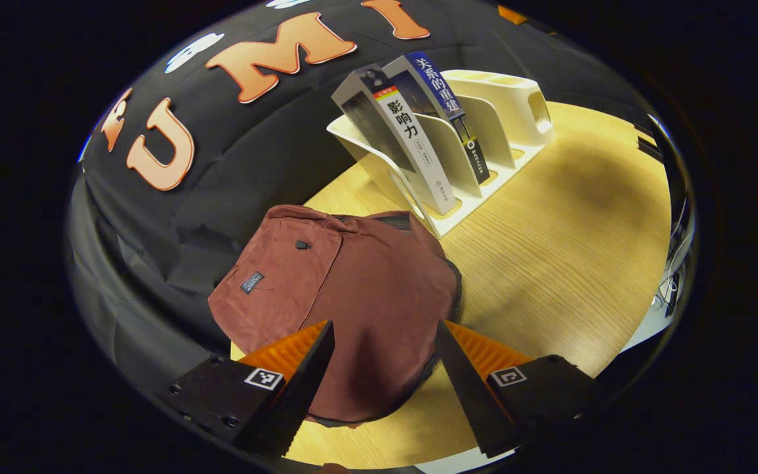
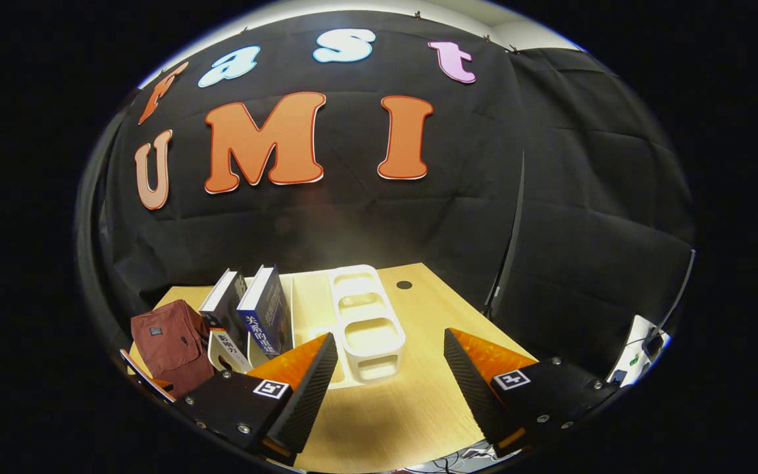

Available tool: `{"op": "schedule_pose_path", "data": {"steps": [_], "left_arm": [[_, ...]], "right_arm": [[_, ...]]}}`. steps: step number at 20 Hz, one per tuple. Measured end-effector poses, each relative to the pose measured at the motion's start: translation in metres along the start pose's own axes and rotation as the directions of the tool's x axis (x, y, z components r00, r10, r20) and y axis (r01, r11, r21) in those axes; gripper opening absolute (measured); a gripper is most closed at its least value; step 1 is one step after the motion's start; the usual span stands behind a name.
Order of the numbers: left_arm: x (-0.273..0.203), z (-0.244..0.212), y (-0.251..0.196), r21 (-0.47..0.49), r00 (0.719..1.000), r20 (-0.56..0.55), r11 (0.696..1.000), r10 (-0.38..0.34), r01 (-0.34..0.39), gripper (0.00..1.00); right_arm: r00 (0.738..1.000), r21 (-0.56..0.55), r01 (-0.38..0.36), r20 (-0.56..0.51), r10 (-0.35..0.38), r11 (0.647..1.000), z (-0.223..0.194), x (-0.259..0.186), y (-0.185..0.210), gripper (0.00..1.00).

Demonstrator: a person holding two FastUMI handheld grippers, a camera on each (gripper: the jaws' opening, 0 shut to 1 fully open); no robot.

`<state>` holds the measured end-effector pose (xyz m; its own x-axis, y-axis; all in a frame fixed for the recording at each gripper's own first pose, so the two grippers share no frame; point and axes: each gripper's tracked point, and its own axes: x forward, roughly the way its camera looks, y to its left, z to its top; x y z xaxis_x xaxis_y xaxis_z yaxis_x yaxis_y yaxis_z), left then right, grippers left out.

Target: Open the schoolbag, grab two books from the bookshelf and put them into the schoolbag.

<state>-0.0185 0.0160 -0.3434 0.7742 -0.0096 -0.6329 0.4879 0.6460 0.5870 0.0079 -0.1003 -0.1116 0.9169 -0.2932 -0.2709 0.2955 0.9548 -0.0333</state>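
Right, schoolbag point(image 1: 353, 289) first: maroon, lying flat on wooden table point(image 1: 550, 263), zip closed as far as visible, small tag and a dark clip on its front pocket. Backed up against the black cloth wall point(image 1: 221, 171) on one side. In right gripper view, same schoolbag point(image 2: 172, 342) at the table's far-left corner.

Just beside the schoolbag, white bookshelf point(image 1: 484, 131) w/ several slots. Two books standing tilted in the slots nearest the bag: grey book point(image 1: 405, 145) closest to the schoolbag, blue book point(image 1: 448, 105) next slot over, leaning against it. Remaining slots further from the bag. In right gripper view, grey book point(image 2: 224, 309) and blue book point(image 2: 267, 316) upright between schoolbag and the rest of the bookshelf point(image 2: 366, 329).

Left gripper point(image 1: 385, 336) right above the schoolbag's near end, fingers spread wide apart, nothing between them but bag fabric below; touching or not, can't tell.

Right gripper point(image 2: 389, 349) well apart from the schoolbag, over table point(image 2: 418, 395) near the bookshelf's end, fingers likewise spread, holding nothing. Small dark round hole point(image 2: 404, 285) in tabletop beyond the bookshelf, far side from bag.
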Motion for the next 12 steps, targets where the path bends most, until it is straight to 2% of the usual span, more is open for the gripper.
{"op": "schedule_pose_path", "data": {"steps": [5, 7, 12], "left_arm": [[0.000, 0.001, -0.008, 0.048, 1.000, -0.016, 0.999, -0.006, 0.007, 0.98], [-0.004, 0.002, -0.019, 0.040, 0.999, -0.010, 0.998, -0.038, 0.039, 0.98], [0.009, -0.017, -0.029, 0.029, 0.996, -0.076, 0.998, -0.052, 0.054, 0.98]], "right_arm": [[0.999, 0.031, -0.018, -0.029, 0.018, 0.999, -0.008, 0.000, -0.003, 0.97], [0.999, 0.028, -0.020, -0.030, 0.021, 0.999, -0.010, 0.001, -0.003, 0.97], [0.997, 0.048, -0.040, -0.058, 0.043, 0.998, -0.017, 0.005, -0.002, 0.97]]}}
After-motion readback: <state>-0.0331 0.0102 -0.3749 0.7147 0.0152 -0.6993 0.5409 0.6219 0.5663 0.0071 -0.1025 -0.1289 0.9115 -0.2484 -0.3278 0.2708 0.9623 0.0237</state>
